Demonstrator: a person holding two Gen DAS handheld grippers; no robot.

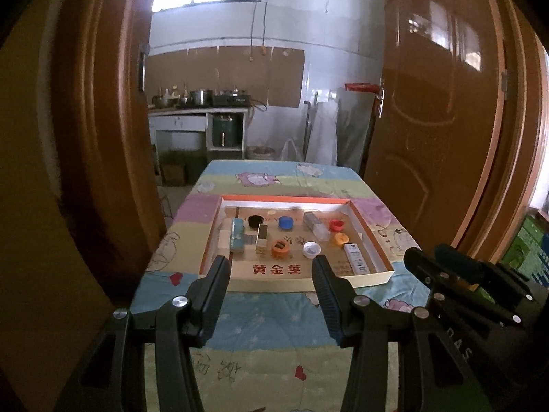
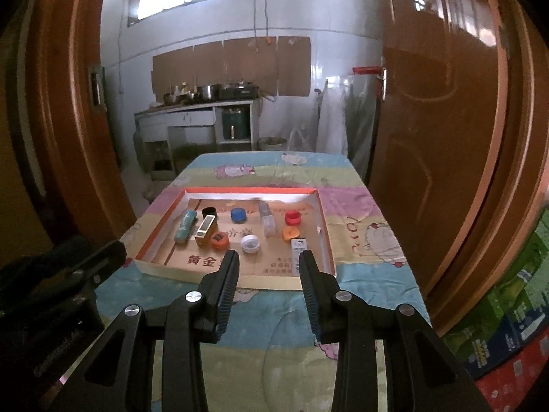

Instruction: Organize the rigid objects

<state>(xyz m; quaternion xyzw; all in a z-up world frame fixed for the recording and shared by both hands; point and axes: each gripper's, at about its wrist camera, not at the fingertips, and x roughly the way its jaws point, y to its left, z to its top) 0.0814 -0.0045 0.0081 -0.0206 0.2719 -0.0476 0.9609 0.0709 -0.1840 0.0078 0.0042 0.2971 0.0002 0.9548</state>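
My left hand-held gripper is matt black plastic with ribbed pads and shiny metal rivets. The table wears soft printed cloth, and on it lies a matt cardboard tray holding smooth plastic caps. The wooden door beyond is glossy with varnish.

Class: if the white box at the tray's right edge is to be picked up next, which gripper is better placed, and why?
The right gripper, probably. The white box lies just past its open, empty fingertips, while the left gripper fronts the tray's left half.

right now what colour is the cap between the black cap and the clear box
Blue cap, clearest in the left wrist view.
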